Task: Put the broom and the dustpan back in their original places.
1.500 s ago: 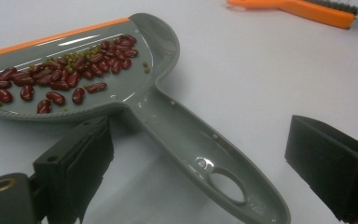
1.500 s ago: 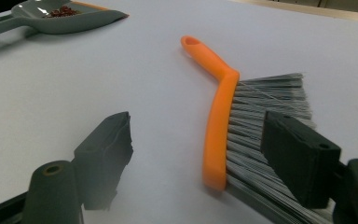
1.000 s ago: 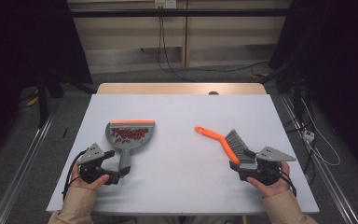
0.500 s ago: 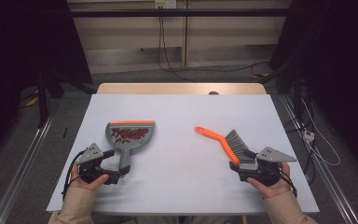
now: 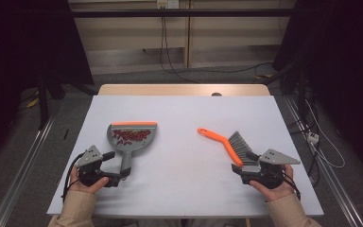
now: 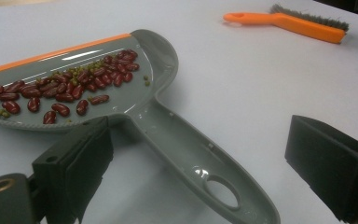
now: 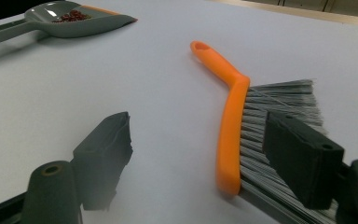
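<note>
Beans (image 5: pixel 131 136) in dustpan (image 5: pixel 125 153) at left, brush (image 5: pixel 227 144) well right.

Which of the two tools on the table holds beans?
The dustpan, the grey one with an orange lip near the left gripper. Red beans lie in its tray. The brush holds none.

Setting: a laboratory-type recording station. A plain white table (image 5: pixel 184 118) stands on a grey floor. Behind the table, a blank pale wall panel (image 5: pixel 137 40) carries loose black cables (image 5: pixel 168 52). Dark curtains (image 5: pixel 23 52) enclose the table on both sides. Metal floor rails (image 5: pixel 23 161) run alongside the table.
</note>
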Available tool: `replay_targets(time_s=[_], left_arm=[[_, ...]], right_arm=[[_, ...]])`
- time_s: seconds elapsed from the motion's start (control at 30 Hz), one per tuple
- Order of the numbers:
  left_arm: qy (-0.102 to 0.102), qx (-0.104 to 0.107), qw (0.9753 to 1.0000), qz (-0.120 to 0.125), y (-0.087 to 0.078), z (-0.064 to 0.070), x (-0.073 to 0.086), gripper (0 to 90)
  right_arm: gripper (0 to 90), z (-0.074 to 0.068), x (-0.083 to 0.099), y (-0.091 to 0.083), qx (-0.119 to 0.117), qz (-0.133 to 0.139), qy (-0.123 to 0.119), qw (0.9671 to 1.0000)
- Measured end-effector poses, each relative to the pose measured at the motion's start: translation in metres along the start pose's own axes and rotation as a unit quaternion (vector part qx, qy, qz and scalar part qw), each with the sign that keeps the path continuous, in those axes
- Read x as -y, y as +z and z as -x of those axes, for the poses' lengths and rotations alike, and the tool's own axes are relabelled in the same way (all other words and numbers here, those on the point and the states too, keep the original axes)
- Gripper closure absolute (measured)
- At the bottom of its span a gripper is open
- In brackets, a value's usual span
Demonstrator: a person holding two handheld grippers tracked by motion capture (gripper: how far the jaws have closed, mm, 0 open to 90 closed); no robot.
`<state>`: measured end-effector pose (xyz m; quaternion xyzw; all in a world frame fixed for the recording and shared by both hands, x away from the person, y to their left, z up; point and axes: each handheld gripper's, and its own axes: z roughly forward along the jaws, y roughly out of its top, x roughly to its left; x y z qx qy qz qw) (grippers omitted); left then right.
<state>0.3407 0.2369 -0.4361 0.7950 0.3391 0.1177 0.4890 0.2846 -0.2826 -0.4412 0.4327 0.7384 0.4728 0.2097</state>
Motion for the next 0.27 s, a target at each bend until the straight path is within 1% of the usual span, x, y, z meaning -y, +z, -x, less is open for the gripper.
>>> replay_targets(time_s=[0.27], left_arm=[[-0.001, 0.000, 1.0000, 0.003, -0.0001, -0.0003, 0.0000, 6.8]], right_arm=[[23.6, 0.0015, 0.0007, -0.0010, -0.002, 0.001, 0.002, 1.0000]])
